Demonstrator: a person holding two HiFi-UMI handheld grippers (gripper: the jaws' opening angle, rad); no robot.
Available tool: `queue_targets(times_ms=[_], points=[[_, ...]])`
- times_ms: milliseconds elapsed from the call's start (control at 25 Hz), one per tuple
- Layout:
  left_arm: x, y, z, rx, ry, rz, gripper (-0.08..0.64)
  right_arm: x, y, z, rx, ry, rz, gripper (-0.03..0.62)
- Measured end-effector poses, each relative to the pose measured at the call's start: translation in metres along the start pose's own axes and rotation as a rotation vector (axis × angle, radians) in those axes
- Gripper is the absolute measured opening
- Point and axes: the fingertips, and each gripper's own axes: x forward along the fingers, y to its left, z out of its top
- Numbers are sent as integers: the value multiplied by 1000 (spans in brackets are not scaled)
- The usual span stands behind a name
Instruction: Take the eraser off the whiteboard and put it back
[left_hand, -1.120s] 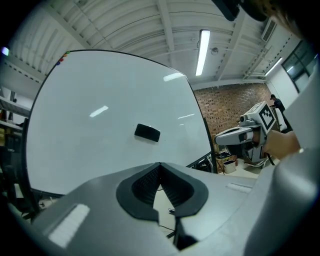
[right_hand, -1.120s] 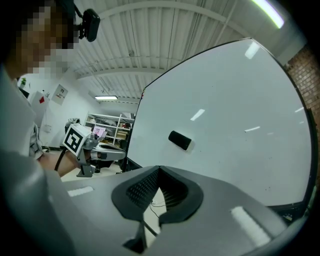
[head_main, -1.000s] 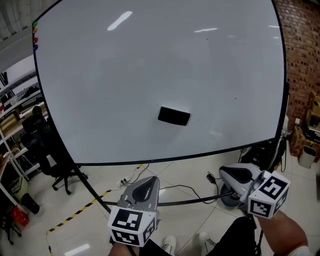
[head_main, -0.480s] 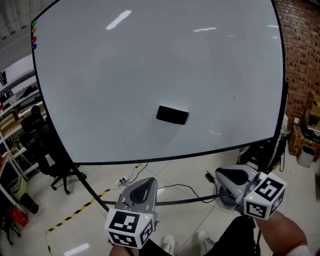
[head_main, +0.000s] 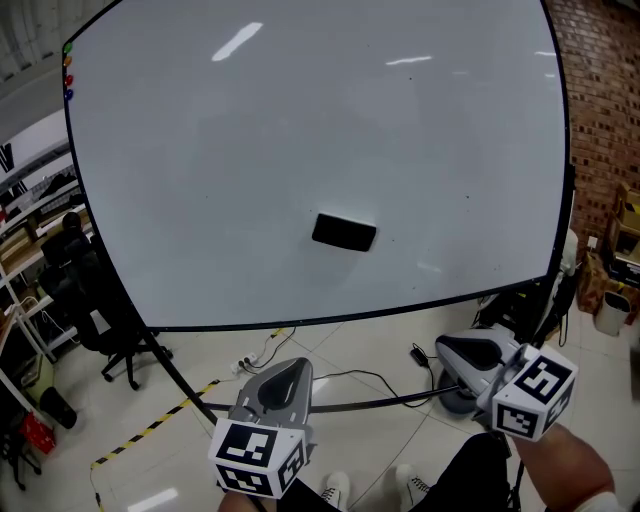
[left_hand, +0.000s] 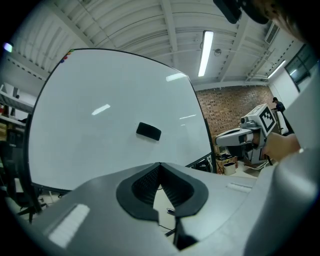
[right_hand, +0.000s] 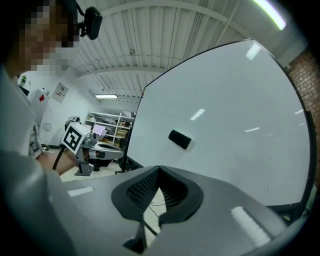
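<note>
The eraser clings to the whiteboard, well ahead of the left hand-held gripper and right hand-held gripper, both pressed together, empty.

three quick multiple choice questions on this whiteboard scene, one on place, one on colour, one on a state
1. The eraser is: A on the floor; B stuck on the whiteboard; C on a chair.
2. The eraser is: A red; B white; C black.
3. The left tool and right tool are: A shut, empty; B wide open; C shut on the eraser.

Answers: B, it sits low and central on the whiteboard; C, it looks black in every view; A, each tool's own view shows tips together, nothing between.
</note>
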Motion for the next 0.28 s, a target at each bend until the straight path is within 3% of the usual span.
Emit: queue_targets(times_ms=[280], points=[[-4,-1,-2,-14,-2,7,17,-3,2,-11,3,22,7,2]])
